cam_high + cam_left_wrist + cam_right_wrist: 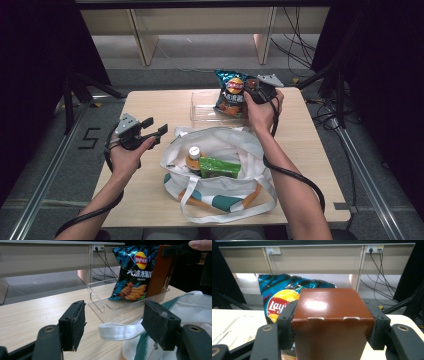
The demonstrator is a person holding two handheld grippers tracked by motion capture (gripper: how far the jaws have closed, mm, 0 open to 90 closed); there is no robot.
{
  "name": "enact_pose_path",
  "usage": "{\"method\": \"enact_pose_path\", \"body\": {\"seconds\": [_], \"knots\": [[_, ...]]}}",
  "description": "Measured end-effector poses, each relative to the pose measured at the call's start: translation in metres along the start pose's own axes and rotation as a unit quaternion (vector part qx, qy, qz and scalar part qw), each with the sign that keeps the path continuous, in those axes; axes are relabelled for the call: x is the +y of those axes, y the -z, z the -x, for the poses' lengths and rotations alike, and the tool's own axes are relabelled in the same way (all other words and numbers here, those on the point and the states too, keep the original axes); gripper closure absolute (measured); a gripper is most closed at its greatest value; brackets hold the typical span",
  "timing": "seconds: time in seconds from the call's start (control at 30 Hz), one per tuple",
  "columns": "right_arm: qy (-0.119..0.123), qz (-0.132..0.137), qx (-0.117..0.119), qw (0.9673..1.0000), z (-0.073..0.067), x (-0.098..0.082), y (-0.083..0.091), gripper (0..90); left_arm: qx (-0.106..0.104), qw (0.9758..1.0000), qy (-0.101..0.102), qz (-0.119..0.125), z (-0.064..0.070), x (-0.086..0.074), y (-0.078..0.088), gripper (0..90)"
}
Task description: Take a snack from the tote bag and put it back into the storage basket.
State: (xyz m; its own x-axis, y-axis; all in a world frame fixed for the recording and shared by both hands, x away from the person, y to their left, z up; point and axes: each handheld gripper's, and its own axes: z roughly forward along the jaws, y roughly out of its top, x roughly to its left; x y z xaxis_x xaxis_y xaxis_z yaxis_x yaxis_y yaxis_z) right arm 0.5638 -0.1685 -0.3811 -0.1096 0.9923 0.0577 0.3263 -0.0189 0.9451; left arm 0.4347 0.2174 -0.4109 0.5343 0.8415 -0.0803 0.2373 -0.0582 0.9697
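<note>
Nearest me on the light wood-grain worktop [150, 200] sits a white cloth tote bag [220, 190] with teal and orange patches, slumped open at about six o'clock; a green carton [220, 167] and a white-capped bottle [194, 152] lie inside it. At nine o'clock from the bag I hold the left gripper [154, 128] above the bare worktop, its jaws spread with nothing between them; in the left gripper view one white bag strap [120, 331] loops across the gap beyond the foam-faced pads, not touching either.

Farther off, at roughly one o'clock from the bag, the right gripper [332, 325] has its jaws pinching a brown box [332, 322] from both sides, the pads pressed flat against its walls. The box is glossy cardboard, square-edged, with a tucked lid flap catching a highlight. In the left gripper view it stands upright in the clear plastic bin [100, 302], at the far edge of the worktop.

Just beside it, at the box's nine o'clock in that view, a crinkled blue foil chip bag [132, 272] stands upright in the same bin, its front showing a red and yellow logo and ridged orange chips.
</note>
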Motion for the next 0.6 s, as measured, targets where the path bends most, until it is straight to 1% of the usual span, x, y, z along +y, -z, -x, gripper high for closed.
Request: {"method": "enact_pose_path", "body": {"seconds": [0.03,0.07,0.17,0.2,0.33,0.37,0.4,0.43,0.47,0.5,0.53,0.57,0.6], "knots": [[0.003,0.000,-0.003,1.0000,0.000,0.000,0.000,38.9,0.000,1.0000,0.000,0.000,0.000,0.000,0.000,33.9],[-0.003,-0.003,-0.003,1.0000,-0.001,0.000,0.000,38.8,0.000,1.0000,0.001,0.000,0.000,0.000,0.000,33.9],[-0.001,-0.002,-0.003,1.0000,-0.001,0.000,-0.001,38.8,0.000,1.0000,0.001,0.000,0.000,0.000,0.000,33.8],[-0.004,-0.003,-0.003,1.0000,-0.002,0.000,-0.001,38.8,0.000,1.0000,0.001,-0.001,0.000,0.000,0.000,33.9],[0.009,0.000,-0.004,1.0000,-0.001,-0.002,-0.003,38.8,0.000,1.0000,0.002,0.001,0.000,0.000,0.000,34.0],[0.006,-0.004,-0.004,1.0000,-0.002,-0.003,-0.003,38.7,0.000,1.0000,0.000,0.000,0.000,0.000,0.000,34.0],[0.009,-0.005,-0.004,0.9999,-0.002,-0.004,-0.004,38.8,0.000,1.0000,0.000,0.000,0.000,0.000,0.000,34.0],[0.005,-0.010,-0.002,0.9999,-0.003,-0.006,-0.005,38.7,0.000,1.0000,0.001,-0.001,0.000,0.000,0.000,34.0],[0.012,-0.010,0.000,0.9999,-0.002,-0.007,-0.006,38.7,-0.001,1.0000,0.001,-0.001,0.000,-0.001,0.000,34.0],[0.031,-0.008,0.000,0.9995,0.001,-0.009,-0.008,38.7,-0.004,1.0000,-0.007,0.000,-0.001,-0.001,-0.001,34.0],[0.004,-0.018,-0.004,0.9998,-0.003,-0.012,-0.008,38.7,-0.003,1.0000,-0.001,-0.002,0.000,-0.002,-0.002,33.9],[0.008,-0.008,-0.004,0.9999,-0.002,-0.014,-0.008,38.6,-0.003,1.0000,-0.002,-0.002,0.000,-0.002,-0.002,34.0],[0.009,-0.008,-0.004,0.9999,-0.002,-0.014,-0.008,38.6,-0.003,1.0000,-0.001,-0.002,0.000,-0.002,-0.002,34.0]]}}
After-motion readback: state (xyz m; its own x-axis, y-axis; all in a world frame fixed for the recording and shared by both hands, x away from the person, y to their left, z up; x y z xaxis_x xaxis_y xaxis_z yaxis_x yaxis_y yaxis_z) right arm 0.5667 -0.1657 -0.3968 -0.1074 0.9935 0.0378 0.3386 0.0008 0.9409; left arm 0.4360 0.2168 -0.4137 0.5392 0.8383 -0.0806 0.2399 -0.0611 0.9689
